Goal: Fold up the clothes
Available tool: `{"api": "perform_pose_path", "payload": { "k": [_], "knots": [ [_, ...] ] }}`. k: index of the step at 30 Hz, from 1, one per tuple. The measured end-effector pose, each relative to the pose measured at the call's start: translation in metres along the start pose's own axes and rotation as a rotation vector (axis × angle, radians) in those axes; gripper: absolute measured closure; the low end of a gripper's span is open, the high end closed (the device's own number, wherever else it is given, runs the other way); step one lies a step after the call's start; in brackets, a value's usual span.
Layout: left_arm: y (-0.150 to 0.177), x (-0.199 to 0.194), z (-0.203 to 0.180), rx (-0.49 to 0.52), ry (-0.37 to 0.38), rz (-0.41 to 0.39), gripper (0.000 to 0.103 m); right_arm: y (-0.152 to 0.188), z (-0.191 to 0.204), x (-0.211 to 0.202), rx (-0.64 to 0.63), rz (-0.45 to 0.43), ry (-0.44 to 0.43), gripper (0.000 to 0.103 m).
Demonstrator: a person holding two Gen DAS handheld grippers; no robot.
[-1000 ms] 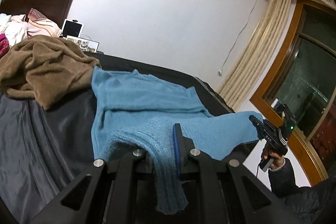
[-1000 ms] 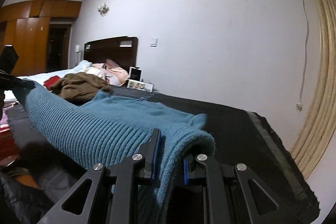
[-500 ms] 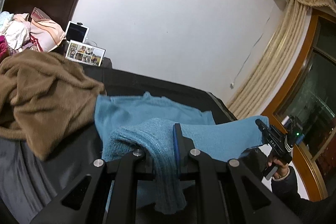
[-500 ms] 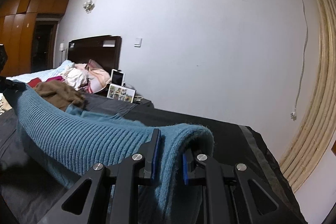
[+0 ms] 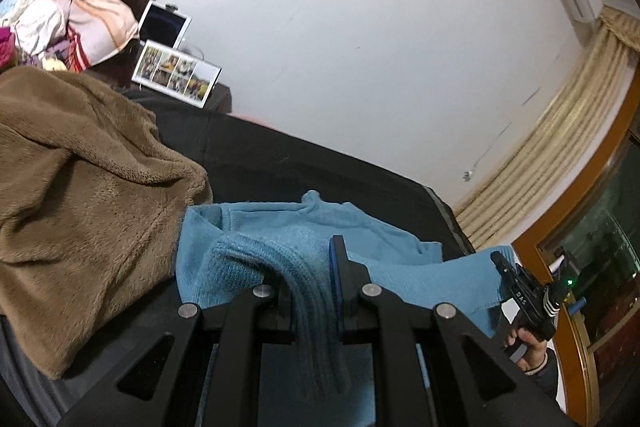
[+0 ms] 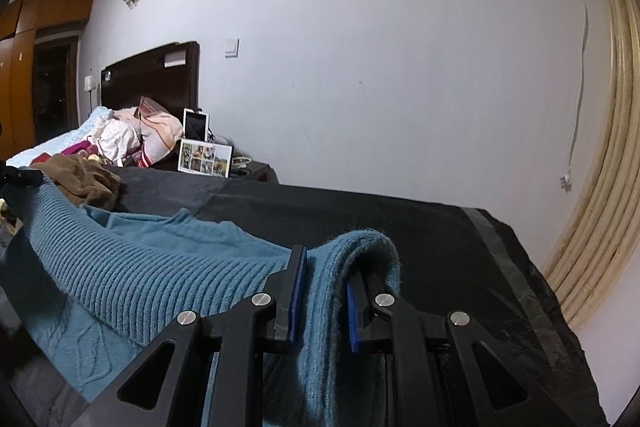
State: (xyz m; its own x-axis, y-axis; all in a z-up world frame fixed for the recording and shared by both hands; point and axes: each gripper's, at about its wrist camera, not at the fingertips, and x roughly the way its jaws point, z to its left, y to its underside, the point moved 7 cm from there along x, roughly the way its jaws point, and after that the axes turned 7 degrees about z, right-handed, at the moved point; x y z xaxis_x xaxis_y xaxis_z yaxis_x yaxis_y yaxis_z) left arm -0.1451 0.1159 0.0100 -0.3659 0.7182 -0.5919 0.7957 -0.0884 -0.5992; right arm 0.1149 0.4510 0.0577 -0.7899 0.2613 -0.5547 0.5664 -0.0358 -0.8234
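Note:
A blue knitted sweater lies on a black-covered bed. My left gripper is shut on one corner of its ribbed hem, which hangs down between the jaws. My right gripper is shut on the other hem corner of the sweater. The hem stretches taut between both grippers, lifted over the sweater's body. The right gripper also shows at the right edge of the left wrist view; the left gripper shows at the left edge of the right wrist view.
A brown fleece garment lies heaped beside the sweater, to its left. Pillows and clothes, a tablet and a photo frame sit by the dark headboard. Beige curtains and a wooden window frame stand to the right.
Both grippers have carried the hem forward over the sweater's body toward its collar. Less of the flat sweater shows ahead, and the brown garment looms closer on the left.

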Motion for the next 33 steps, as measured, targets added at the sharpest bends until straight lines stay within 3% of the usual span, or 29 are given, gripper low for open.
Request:
{"api": "perform_pose_path", "payload": {
  "k": [13, 23, 33],
  "knots": [
    [-0.027, 0.058, 0.028, -0.059, -0.041, 0.076, 0.089, -0.001, -0.017, 0.073, 0.062, 0.127, -0.01, 0.084],
    [-0.032, 0.088, 0.066, -0.164, -0.042, 0.103, 0.089, -0.017, -0.005, 0.113, 0.006, 0.161, -0.008, 0.084],
    [-0.031, 0.109, 0.086, -0.215, -0.037, 0.128, 0.088, 0.007, -0.006, 0.164, 0.044, 0.309, -0.035, 0.084]
  ]
}}
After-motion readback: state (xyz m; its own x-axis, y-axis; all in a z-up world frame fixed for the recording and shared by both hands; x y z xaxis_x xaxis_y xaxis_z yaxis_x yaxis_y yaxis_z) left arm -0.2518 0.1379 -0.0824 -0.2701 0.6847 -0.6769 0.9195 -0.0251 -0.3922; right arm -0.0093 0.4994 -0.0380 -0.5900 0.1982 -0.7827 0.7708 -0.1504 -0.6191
